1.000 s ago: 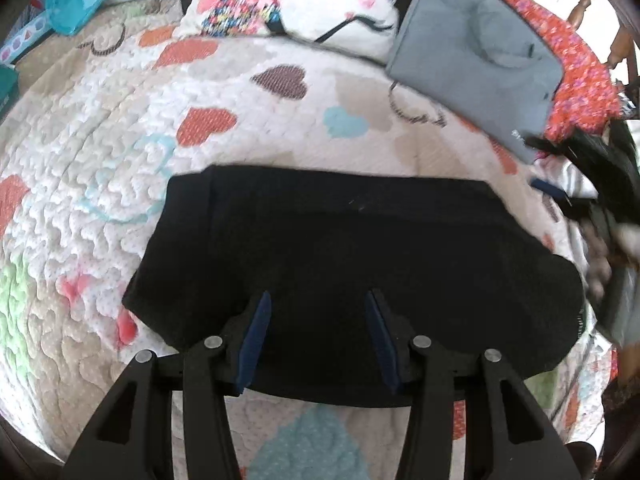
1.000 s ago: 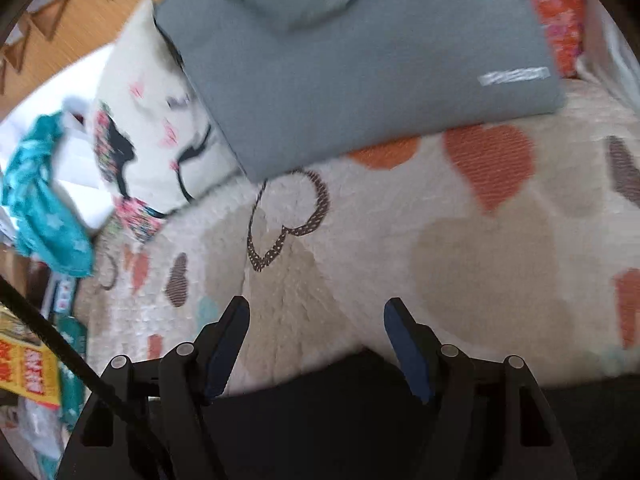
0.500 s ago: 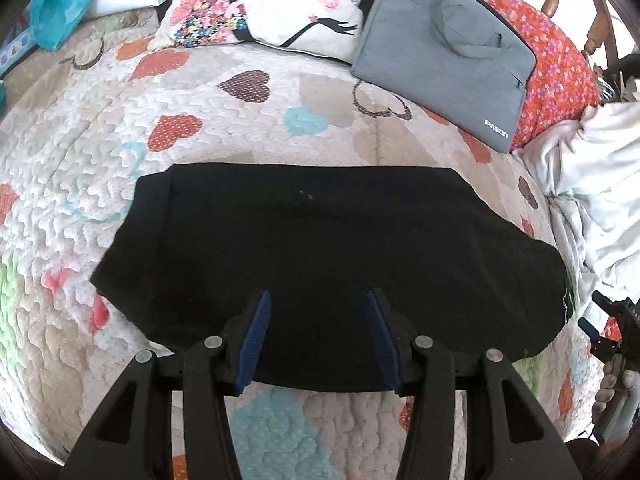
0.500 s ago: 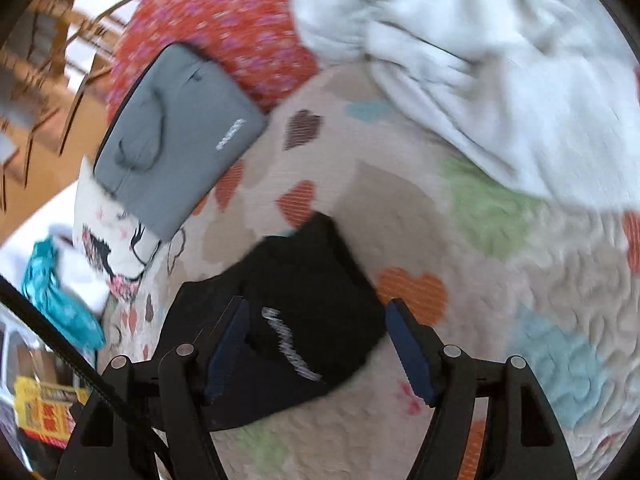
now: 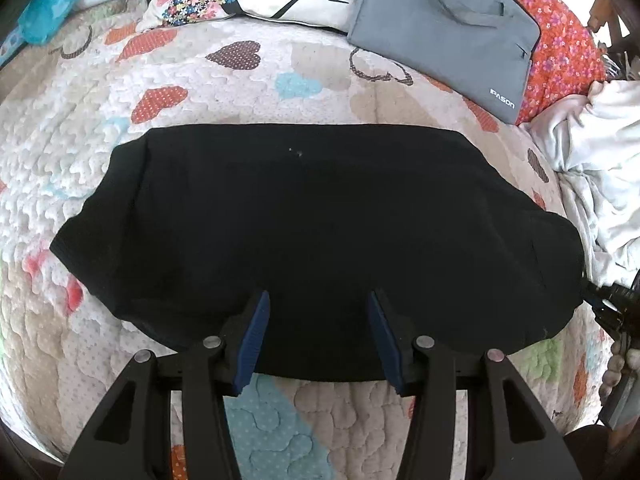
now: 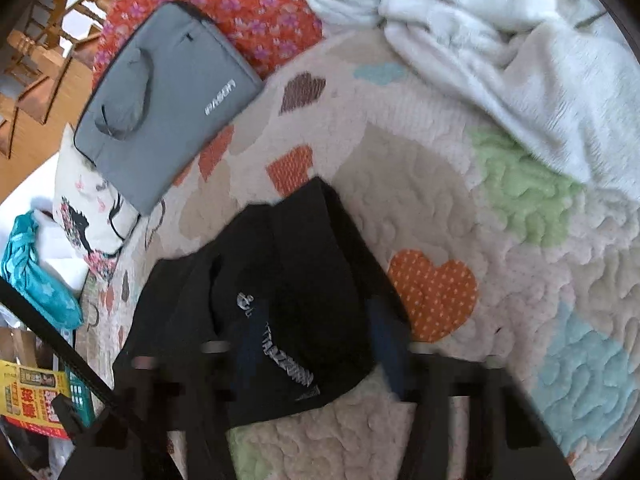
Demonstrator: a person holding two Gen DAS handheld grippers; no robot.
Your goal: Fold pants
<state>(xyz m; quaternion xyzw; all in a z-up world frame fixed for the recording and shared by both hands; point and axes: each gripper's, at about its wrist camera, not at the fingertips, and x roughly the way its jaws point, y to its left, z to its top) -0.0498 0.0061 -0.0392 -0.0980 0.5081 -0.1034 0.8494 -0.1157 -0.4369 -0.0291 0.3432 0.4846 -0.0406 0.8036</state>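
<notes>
While the black pants [image 5: 320, 220] lie crosswise on the bed [image 5: 200, 80], nearer than the grey bag [image 5: 440, 28], the left hand-held gripper [image 5: 318, 298] hovers apart mid-edge; the blurred right hand-held gripper [image 6: 318, 312] has just been closing on their end.

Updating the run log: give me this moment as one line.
step: fold pants | left gripper: jaws open over near edge | right gripper: blurred, jaws just closed on logo end

"ipason" on grey laptop bag [image 5: 448, 28]
</notes>
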